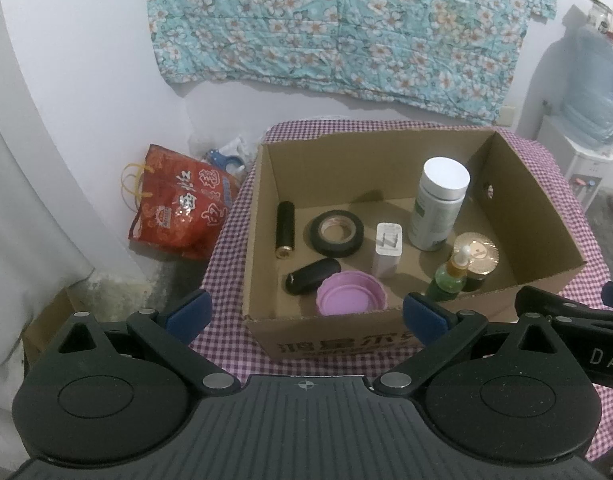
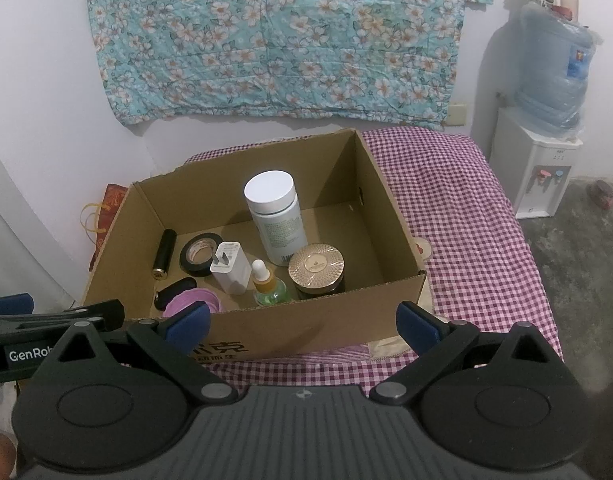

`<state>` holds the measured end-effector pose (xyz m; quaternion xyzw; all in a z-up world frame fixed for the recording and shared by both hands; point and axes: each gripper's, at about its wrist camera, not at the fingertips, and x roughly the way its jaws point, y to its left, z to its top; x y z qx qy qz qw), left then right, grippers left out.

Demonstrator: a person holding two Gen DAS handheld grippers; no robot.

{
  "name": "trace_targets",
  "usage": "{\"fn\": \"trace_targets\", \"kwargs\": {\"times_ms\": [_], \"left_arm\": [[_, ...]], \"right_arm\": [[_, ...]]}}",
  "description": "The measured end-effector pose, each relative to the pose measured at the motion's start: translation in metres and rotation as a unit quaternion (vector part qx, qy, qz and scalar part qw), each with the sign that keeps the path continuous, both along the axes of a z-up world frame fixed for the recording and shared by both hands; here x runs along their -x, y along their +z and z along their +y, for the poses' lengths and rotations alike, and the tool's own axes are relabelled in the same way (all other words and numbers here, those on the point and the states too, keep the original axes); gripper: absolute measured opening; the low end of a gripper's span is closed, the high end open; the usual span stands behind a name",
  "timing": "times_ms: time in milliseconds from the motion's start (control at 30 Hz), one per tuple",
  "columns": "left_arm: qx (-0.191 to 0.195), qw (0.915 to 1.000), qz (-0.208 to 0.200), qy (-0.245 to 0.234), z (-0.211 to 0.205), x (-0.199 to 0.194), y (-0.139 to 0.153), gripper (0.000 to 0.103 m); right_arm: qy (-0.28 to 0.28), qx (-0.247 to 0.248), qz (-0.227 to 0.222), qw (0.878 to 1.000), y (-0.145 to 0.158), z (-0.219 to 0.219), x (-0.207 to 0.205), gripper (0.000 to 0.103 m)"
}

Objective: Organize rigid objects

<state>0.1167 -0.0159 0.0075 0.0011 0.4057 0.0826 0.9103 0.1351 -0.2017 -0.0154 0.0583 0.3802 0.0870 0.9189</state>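
Observation:
An open cardboard box [image 1: 546, 216] [image 2: 390, 216] stands on a checked tablecloth. Inside are a white-capped bottle [image 1: 440, 204] [image 2: 276, 216], a roll of black tape [image 1: 336, 234] [image 2: 200, 254], a white charger [image 1: 387, 254] [image 2: 229, 268], a black tube [image 1: 285, 230] [image 2: 164, 254], a black case [image 1: 312, 276] [image 2: 174, 291], a pink lid [image 1: 350, 294] [image 2: 192, 302], a green dropper bottle [image 1: 448, 278] [image 2: 266, 284] and a gold-lidded jar [image 1: 476, 254] [image 2: 316, 270]. My left gripper [image 1: 306, 314] and right gripper [image 2: 302, 322] hang open and empty just before the box's near wall.
The purple checked cloth [image 2: 466, 216] covers the table, with bare room right of the box. A red bag [image 1: 178, 208] sits on the floor at the left. A water dispenser [image 2: 540, 148] stands at the right wall. A floral cloth [image 1: 338, 28] hangs behind.

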Motion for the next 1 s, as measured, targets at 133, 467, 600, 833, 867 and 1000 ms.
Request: {"fn": "trace_targets", "kwargs": {"times_ms": [133,467,600,833,867,1000], "left_arm": [[0.0,1.0,0.0,0.0,0.0004,0.0,0.0,0.102],[-0.001,1.0,0.0,-0.001,0.0004,-0.0001,0.0001,0.102],[-0.001,1.0,0.0,-0.001,0.0001,-0.0001,0.0001,0.102],[-0.001,1.0,0.001,0.0,0.0024,0.0009,0.0002,0.102],[-0.001,1.0,0.001,0.0,0.0023,0.0008,0.0002,0.102],[-0.002,1.0,0.001,0.0,0.0038,0.0012,0.0005,0.102]], "right_arm": [[0.0,0.0,0.0,1.0,0.0003,0.0003,0.0,0.101],[0.0,0.0,0.0,1.0,0.0005,0.0003,-0.0005,0.101],[0.0,0.0,0.001,1.0,0.0009,0.0003,-0.0005,0.101],[0.0,-0.001,0.002,1.0,-0.0025,-0.0013,0.0013,0.101],[0.0,0.0,0.002,1.0,-0.0024,-0.0013,0.0012,0.101],[0.0,-0.001,0.003,1.0,-0.0035,-0.0016,0.0015,0.101]]}}
